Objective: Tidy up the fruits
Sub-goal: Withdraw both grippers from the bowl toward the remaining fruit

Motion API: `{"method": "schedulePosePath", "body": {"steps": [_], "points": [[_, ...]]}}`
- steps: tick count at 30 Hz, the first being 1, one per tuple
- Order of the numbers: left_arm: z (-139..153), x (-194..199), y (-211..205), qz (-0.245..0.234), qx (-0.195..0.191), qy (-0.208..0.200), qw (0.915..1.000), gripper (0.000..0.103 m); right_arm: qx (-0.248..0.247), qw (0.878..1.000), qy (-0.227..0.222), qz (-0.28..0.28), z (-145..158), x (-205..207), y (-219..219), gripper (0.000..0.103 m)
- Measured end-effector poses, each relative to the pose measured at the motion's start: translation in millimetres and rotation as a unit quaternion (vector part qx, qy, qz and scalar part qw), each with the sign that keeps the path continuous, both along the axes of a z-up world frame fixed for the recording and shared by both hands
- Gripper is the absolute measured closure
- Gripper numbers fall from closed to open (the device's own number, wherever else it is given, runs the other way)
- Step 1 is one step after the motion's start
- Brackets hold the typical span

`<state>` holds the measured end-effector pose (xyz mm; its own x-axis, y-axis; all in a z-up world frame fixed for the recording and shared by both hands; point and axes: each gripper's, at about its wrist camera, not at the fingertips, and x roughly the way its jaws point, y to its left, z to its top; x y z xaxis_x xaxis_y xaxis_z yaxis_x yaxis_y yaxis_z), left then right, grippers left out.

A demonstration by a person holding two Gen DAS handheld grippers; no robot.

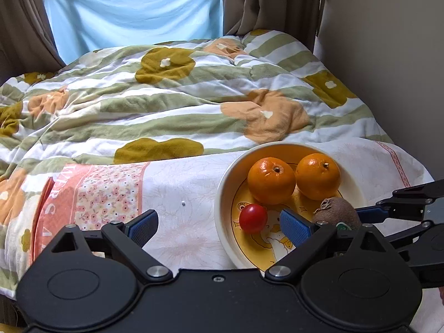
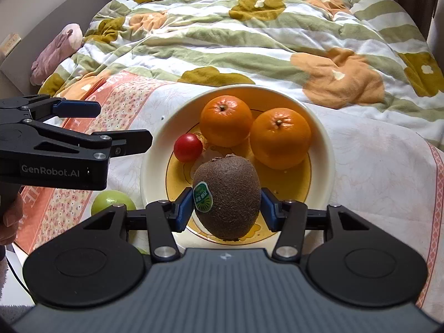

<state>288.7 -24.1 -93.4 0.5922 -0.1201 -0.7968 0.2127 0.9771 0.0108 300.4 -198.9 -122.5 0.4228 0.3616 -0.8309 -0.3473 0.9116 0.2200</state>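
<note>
A cream bowl [image 2: 322, 127] with a yellow inside sits on the bed and holds two oranges [image 2: 225, 120] [image 2: 280, 137] and a small red tomato [image 2: 188, 147]. My right gripper [image 2: 226, 208] is shut on a brown kiwi [image 2: 227, 197] with a green sticker, held over the bowl's near side. My left gripper [image 1: 219, 226] is open and empty, its right finger over the bowl's rim [image 1: 222, 194] near the tomato [image 1: 253, 218]. A green fruit [image 2: 109, 201] lies on the bed left of the bowl.
A flowered, striped quilt [image 1: 166, 105] covers the far bed. A pink patterned cloth [image 1: 105, 191] lies left of the bowl. A wall [image 1: 388, 55] runs along the right; curtains hang behind. A pinkish bundle [image 2: 55, 52] lies at the far left.
</note>
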Motion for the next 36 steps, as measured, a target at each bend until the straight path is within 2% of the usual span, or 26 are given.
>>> {"method": "schedulePosePath", "body": {"steps": [12, 13, 14, 15, 16, 29, 36], "points": [[-0.7, -4.5, 12.6, 0.024, 0.003, 0.003, 0.9997, 0.006, 0.003, 1.000, 0.003, 0.025, -17.4, 7.1, 33.2, 0.035], [-0.4, -5.3, 13.6, 0.024, 0.003, 0.003, 0.9997, 0.006, 0.006, 1.000, -0.004, 0.025, -15.6, 5.8, 32.7, 0.033], [-0.1, -6.0, 14.3, 0.025, 0.002, 0.003, 0.9997, 0.006, 0.008, 1.000, -0.010, 0.027, -13.5, 4.5, 32.0, 0.021], [0.2, -6.6, 14.7, 0.025, 0.002, 0.003, 0.9997, 0.006, 0.007, 0.999, -0.017, 0.027, -11.5, 3.3, 31.4, 0.002], [0.3, -6.9, 15.1, 0.025, 0.002, 0.003, 0.9997, 0.006, 0.006, 0.999, -0.023, 0.028, -9.4, 1.2, 31.0, 0.000], [15.1, -23.1, 13.2, 0.030, -0.003, -0.012, 0.9995, 0.006, 0.009, 0.998, -0.054, 0.023, 4.7, -18.4, 18.7, 0.000], [29.2, -37.3, 14.6, 0.034, -0.006, -0.030, 0.9990, 0.006, 0.015, 0.997, -0.070, 0.021, 25.3, -29.2, 13.0, 0.000]]}}
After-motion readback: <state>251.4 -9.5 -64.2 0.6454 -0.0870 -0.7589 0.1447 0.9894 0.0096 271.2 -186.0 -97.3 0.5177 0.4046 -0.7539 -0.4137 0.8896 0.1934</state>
